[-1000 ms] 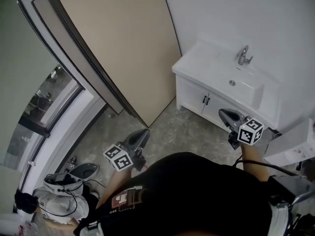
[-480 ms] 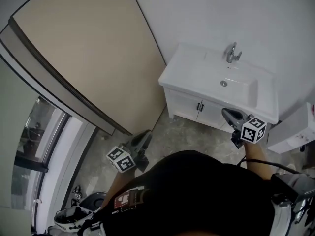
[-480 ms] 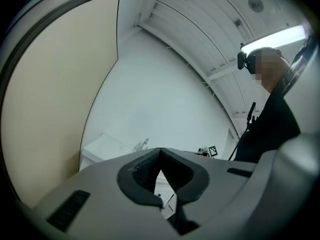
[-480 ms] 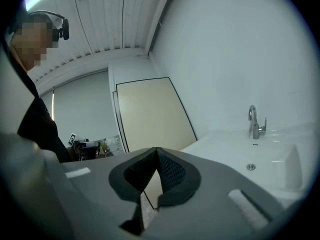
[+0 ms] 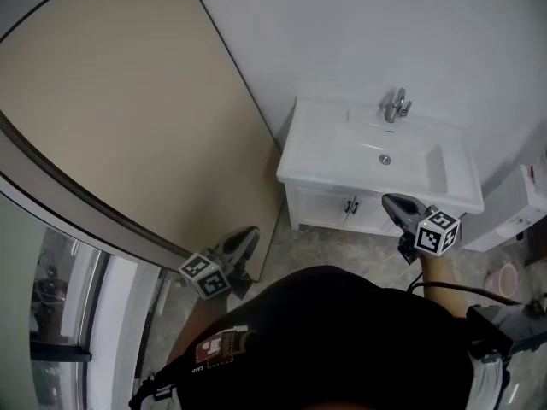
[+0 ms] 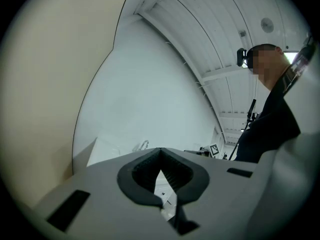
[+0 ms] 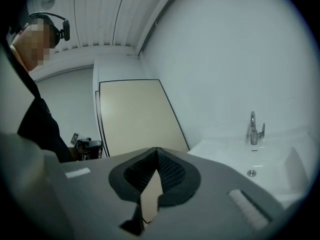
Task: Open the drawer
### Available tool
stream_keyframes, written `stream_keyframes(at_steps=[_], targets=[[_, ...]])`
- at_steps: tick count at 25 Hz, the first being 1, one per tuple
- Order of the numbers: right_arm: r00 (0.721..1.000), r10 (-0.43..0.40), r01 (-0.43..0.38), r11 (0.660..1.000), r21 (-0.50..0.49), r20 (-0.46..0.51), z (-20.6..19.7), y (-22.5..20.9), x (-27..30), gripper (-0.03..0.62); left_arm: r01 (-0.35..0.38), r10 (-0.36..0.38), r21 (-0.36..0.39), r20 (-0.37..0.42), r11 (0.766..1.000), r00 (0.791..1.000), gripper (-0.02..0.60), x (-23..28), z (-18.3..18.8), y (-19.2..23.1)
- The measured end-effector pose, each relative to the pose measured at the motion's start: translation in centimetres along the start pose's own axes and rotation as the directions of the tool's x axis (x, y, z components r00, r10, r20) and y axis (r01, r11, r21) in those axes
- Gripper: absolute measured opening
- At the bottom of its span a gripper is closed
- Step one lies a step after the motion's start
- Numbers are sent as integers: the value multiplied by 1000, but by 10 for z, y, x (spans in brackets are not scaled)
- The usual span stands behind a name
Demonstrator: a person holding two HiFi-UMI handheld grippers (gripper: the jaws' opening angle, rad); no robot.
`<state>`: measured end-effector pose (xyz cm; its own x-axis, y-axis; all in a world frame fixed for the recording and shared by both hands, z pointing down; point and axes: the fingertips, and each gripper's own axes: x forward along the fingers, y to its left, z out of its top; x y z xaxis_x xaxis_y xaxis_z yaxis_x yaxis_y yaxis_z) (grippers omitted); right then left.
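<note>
Bathroom: white vanity [image 5: 301, 155] sitting beside a beige door [image 5: 128, 135].
Left gripper [image 5: 249, 232] and right gripper [image 5: 391, 200] are hovering clenched and empty before its closed cabinet fronts [image 5: 325, 209].

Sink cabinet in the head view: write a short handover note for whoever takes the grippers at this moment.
Left gripper: jaws shut, empty, low beside the beige door.
Right gripper: jaws shut, empty, in front of the white sink cabinet, short of it.
Cabinet front looks closed; its dark handles are untouched.
Done: nothing opened yet.
Left: bring a gripper to a handle, open the jaws, grip, pull the front out.
</note>
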<state>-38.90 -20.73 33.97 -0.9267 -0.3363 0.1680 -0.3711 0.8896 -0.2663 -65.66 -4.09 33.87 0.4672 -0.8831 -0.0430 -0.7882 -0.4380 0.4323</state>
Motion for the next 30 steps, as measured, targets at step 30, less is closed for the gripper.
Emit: stream_keyframes(at_steps=[30], targets=[[1000, 4, -3, 996, 92, -12, 37, -242, 96, -5, -4, 1, -28, -98, 1000, 995, -8, 246, 23, 122]])
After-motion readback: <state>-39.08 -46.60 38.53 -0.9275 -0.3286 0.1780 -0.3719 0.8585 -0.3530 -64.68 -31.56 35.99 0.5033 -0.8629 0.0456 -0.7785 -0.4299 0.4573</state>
